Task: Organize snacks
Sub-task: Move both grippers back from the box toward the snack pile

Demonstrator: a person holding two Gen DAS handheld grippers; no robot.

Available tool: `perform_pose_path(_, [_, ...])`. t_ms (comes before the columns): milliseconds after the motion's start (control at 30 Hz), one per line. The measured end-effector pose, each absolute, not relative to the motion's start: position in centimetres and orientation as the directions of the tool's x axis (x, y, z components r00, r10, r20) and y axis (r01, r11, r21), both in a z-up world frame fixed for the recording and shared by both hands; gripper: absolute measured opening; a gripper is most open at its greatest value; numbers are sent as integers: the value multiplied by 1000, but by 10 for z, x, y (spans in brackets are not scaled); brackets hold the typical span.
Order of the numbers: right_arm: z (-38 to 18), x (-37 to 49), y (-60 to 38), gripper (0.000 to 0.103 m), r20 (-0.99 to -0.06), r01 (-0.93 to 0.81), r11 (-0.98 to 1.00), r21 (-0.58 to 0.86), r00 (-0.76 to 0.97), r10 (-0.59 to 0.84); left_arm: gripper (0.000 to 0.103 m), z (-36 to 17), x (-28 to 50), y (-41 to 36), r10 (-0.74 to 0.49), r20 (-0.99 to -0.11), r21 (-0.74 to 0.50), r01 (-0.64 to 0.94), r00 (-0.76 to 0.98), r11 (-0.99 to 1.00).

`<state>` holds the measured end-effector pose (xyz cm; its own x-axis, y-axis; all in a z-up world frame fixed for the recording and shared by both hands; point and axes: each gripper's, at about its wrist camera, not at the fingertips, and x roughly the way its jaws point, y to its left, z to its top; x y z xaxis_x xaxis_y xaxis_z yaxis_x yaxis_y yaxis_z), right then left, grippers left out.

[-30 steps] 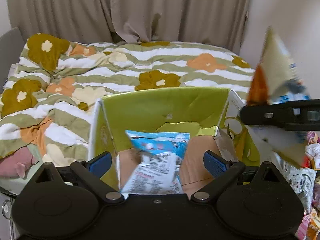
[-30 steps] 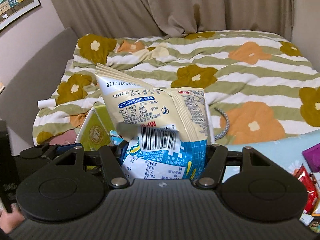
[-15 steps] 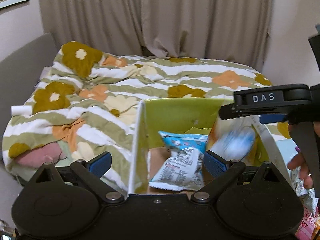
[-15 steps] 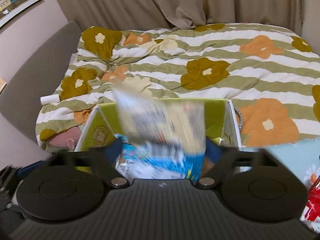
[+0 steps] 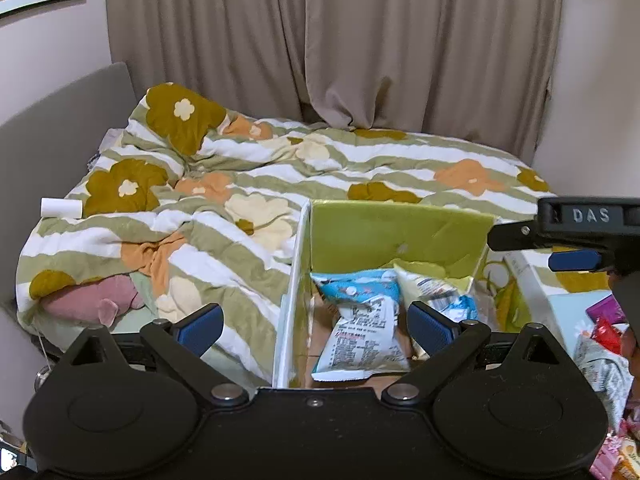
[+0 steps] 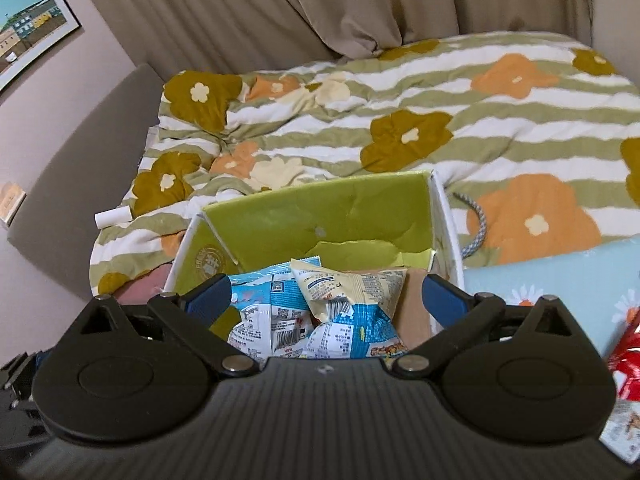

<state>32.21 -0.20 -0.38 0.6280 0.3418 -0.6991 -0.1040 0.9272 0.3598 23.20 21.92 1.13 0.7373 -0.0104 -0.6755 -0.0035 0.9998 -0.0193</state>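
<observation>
Cream snack bag (image 6: 352,292) has dropped from the right gripper (image 6: 326,300) into the green box (image 6: 320,216).
Right jaws, just opened, stand spread and empty above the box; the bag lies inside against the blue snack bag (image 6: 272,316). Left gripper (image 5: 316,324) hovers spread, holding nothing, over the box's near left wall.

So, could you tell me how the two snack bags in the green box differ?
The blue bag lies on the left of the green box, mostly blue and white; the cream bag lies to its right, cream on top and blue below, overlapping it. Both are sealed and show printed backs.
</observation>
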Motion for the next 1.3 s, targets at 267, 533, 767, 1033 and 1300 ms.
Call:
perform_pose_path(267, [23, 280, -11, 103, -674, -101, 943, 318, 675, 300, 100, 34, 219, 210, -63, -635, -19, 66, 770, 998])
perform_pose_path(533, [39, 221, -36, 103, -666, -17, 963, 269, 719, 199, 100, 43, 204, 187, -196, -624, -82, 186, 756, 979])
perform_pose_path(767, [51, 169, -85, 103, -647, 62, 969, 239, 755, 112, 100, 43, 181, 144, -291, -622, -121, 278, 727, 953])
perform_pose_path(1033, [44, 111, -178, 103, -649, 180, 971, 159, 760, -35, 100, 36, 139, 63, -318, -616, -112, 319, 720, 941])
perform_pose_path(1300, [8, 66, -285, 103, -694, 193, 969, 154, 719, -33, 100, 16, 94, -28, -300, -643, -103, 309, 705, 945])
